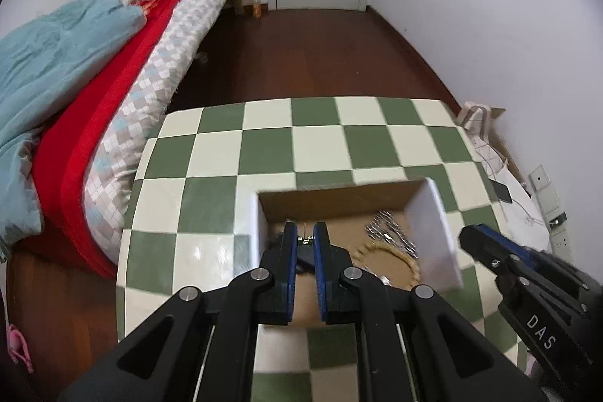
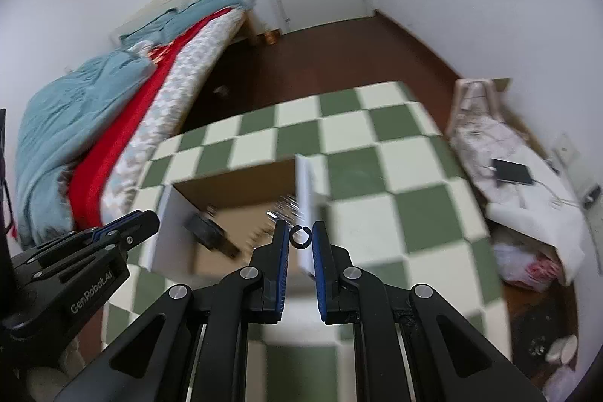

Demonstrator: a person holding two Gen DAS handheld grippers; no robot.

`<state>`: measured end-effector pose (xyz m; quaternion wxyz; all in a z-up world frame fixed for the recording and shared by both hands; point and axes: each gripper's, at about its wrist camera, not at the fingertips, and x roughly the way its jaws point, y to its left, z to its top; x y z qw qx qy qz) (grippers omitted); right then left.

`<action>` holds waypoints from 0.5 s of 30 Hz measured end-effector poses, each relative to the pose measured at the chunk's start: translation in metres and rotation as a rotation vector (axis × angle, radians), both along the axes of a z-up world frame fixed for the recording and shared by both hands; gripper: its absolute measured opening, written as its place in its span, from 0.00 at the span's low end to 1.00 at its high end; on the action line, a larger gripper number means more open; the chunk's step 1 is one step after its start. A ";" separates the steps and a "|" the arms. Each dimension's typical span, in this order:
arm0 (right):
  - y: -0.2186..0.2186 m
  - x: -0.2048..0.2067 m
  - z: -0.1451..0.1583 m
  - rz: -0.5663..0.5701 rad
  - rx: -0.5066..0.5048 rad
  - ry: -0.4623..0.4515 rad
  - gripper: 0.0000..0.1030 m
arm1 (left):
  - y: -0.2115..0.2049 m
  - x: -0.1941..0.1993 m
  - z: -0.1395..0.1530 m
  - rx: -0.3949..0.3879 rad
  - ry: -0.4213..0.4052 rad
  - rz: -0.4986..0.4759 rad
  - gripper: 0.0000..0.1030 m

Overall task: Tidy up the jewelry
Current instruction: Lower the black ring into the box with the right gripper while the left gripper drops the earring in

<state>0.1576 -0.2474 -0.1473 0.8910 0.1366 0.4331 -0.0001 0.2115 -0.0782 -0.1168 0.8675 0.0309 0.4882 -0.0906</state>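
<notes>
Pinching a black ring (image 2: 300,236), the right tool (image 2: 300,237) hangs over the box (image 2: 303,191); the left tool (image 1: 304,239) pinches a small gold piece (image 1: 306,239).

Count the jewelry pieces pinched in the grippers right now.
2. A small gold piece sits between the left gripper fingertips; a black open ring sits between the right gripper fingertips. More jewelry lies in the box, partly hidden.
</notes>
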 end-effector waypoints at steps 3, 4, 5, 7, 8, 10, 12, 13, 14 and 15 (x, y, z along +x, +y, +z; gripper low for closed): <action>0.009 0.040 -0.009 0.041 0.098 0.059 0.13 | 0.009 0.026 -0.011 -0.016 0.071 0.006 0.06; 0.012 0.054 -0.015 0.058 0.135 0.093 0.13 | 0.013 0.036 -0.017 -0.030 0.105 0.008 0.06; 0.014 0.066 -0.022 0.063 0.166 0.122 0.13 | 0.013 0.040 -0.020 -0.035 0.122 0.008 0.06; 0.020 0.083 -0.032 0.079 0.194 0.165 0.13 | 0.016 0.052 -0.028 -0.065 0.165 0.009 0.07; 0.022 0.092 -0.038 0.079 0.200 0.187 0.13 | 0.016 0.057 -0.031 -0.072 0.183 0.008 0.07; 0.024 0.104 -0.047 0.090 0.219 0.221 0.13 | 0.018 0.066 -0.037 -0.094 0.224 0.024 0.09; 0.025 0.113 -0.053 0.085 0.244 0.246 0.13 | 0.021 0.070 -0.038 -0.117 0.238 0.038 0.10; 0.024 0.116 -0.056 0.084 0.267 0.255 0.13 | 0.022 0.072 -0.038 -0.134 0.241 0.043 0.10; 0.023 0.119 -0.058 0.075 0.283 0.266 0.14 | 0.022 0.072 -0.037 -0.141 0.239 0.044 0.10; 0.022 0.121 -0.058 0.070 0.286 0.273 0.14 | 0.022 0.073 -0.036 -0.136 0.237 0.046 0.11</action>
